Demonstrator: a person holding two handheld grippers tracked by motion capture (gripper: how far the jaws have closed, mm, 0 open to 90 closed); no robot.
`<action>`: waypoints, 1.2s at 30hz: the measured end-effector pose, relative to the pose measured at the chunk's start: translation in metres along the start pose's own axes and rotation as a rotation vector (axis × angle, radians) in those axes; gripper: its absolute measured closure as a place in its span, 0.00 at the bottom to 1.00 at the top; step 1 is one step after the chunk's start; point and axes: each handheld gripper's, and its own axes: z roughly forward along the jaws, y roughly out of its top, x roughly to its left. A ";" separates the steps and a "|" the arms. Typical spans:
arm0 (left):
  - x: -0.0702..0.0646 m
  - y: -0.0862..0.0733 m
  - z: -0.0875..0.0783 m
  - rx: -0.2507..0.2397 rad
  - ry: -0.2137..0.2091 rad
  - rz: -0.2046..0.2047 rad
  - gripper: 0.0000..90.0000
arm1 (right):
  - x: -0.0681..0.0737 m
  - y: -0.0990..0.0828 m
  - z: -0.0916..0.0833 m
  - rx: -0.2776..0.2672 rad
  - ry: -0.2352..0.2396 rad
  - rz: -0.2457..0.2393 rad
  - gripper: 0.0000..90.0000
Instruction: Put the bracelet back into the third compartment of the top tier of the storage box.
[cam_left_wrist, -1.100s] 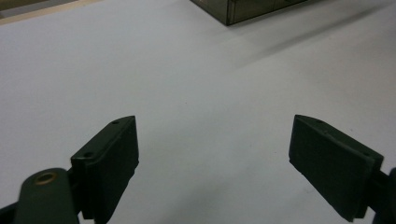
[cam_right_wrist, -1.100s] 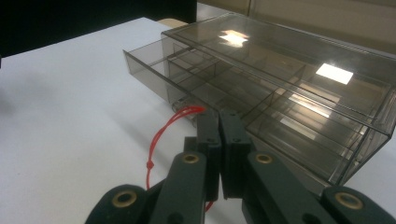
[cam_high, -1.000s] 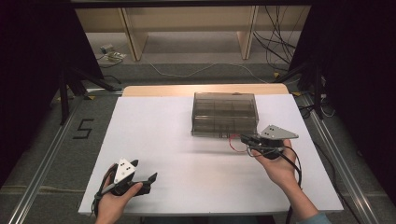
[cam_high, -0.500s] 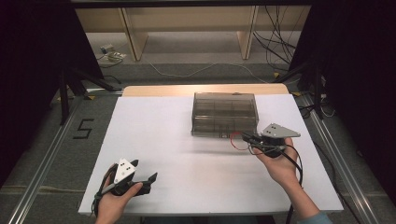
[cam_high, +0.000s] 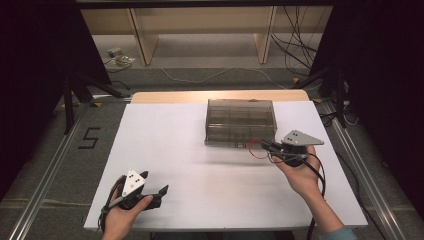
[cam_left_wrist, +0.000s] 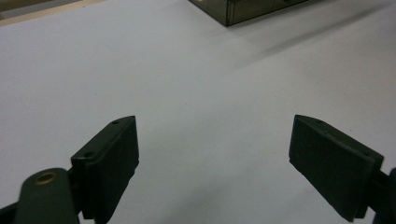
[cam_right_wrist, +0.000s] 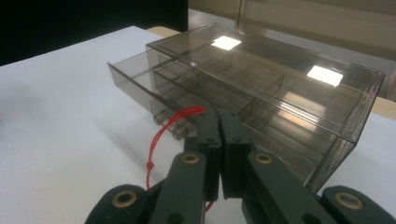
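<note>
Right gripper, frame centre, pinches the red cord at the drawer box; left gripper gapes wide, empty

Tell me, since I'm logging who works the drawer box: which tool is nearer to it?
Right. The right tool sits at the smoky drawer box's front right corner, shut on the red loop at its drawer. The left tool rests far off, near the table's front left edge.

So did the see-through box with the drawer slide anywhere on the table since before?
No. The see-through box sits the same way against the table's wooden back edge, with the right gripper at its front.
</note>
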 end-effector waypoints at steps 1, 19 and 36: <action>0.000 0.000 0.000 0.000 0.000 0.000 0.18 | 0.000 0.000 0.000 0.000 -0.001 0.001 0.98; 0.000 0.000 0.000 -0.004 0.001 0.001 0.18 | -0.008 0.006 -0.001 -0.021 -0.022 0.015 0.98; 0.000 0.000 0.001 -0.002 -0.002 0.002 0.18 | -0.015 0.011 -0.003 -0.039 -0.040 0.025 0.98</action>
